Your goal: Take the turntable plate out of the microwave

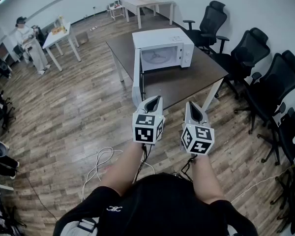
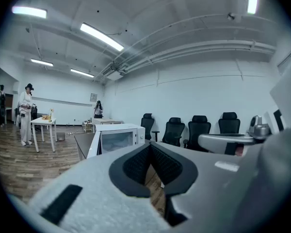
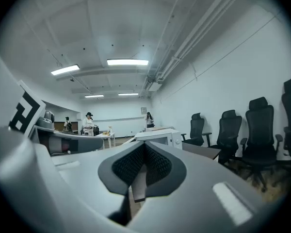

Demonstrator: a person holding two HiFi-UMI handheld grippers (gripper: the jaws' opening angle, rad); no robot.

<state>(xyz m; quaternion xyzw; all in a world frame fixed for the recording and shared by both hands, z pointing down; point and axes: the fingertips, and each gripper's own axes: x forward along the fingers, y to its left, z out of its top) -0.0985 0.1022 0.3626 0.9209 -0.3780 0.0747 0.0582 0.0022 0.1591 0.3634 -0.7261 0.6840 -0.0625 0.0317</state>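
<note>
A white microwave (image 1: pixel 163 39) stands on a dark brown table (image 1: pixel 199 75) ahead of me, its door (image 1: pixel 136 77) swung open to the left. Inside the cavity I see the pale round turntable plate (image 1: pixel 160 58). Both grippers are held side by side well short of the table, over the wooden floor. The left gripper (image 1: pixel 157 99) is shut with nothing in it, and the right gripper (image 1: pixel 192 105) is shut and empty too. In the left gripper view the microwave (image 2: pixel 117 137) sits beyond the closed jaws (image 2: pixel 150 148). It also shows in the right gripper view (image 3: pixel 161 136), past the closed tips (image 3: pixel 144 147).
Black office chairs (image 1: pixel 248 50) line the right side of the table. White tables (image 1: pixel 59 33) stand further back, with a person (image 1: pixel 28 42) at far left. A white cable (image 1: pixel 104 157) lies looped on the floor near my feet.
</note>
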